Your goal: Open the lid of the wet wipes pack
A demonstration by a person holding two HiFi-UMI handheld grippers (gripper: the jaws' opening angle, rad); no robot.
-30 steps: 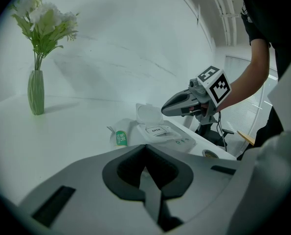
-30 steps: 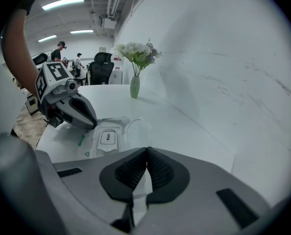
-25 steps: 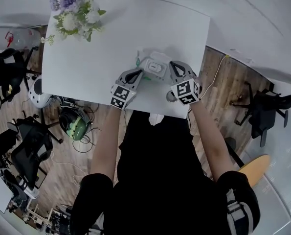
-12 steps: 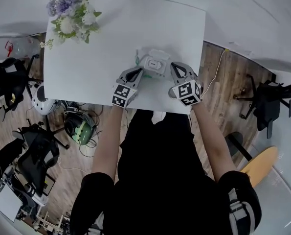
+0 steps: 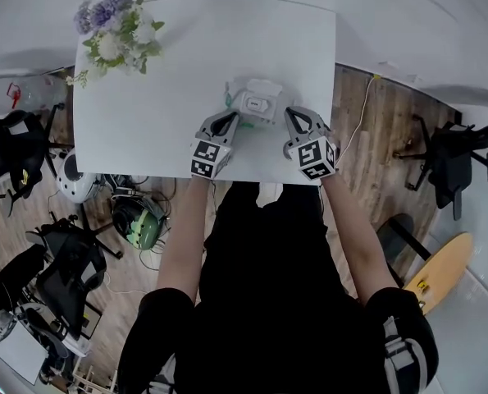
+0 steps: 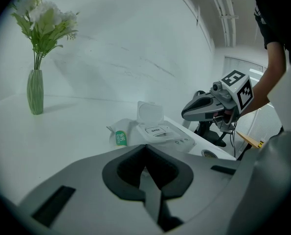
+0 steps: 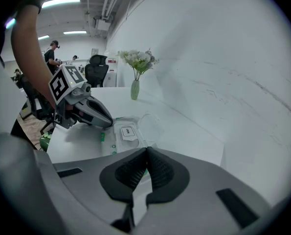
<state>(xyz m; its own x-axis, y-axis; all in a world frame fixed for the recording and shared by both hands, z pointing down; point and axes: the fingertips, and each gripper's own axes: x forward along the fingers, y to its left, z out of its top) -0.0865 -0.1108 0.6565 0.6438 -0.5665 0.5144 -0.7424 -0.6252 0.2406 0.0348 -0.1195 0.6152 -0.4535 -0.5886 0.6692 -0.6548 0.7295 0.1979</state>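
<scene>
Head view is showing the wet wipes pack (image 5: pixel 256 105) lying on the white table (image 5: pixel 161 64), just ahead of both grippers. The left gripper (image 5: pixel 232 123) and the right gripper (image 5: pixel 291 115) are both sitting with jaws pressed together, holding nothing. The flip lid (image 6: pixel 150 113) is already standing upright. The pack is looking light, soft and slippery, so it is probably needing steadying on its body, with any grip going on the stiff lid's rim.
</scene>
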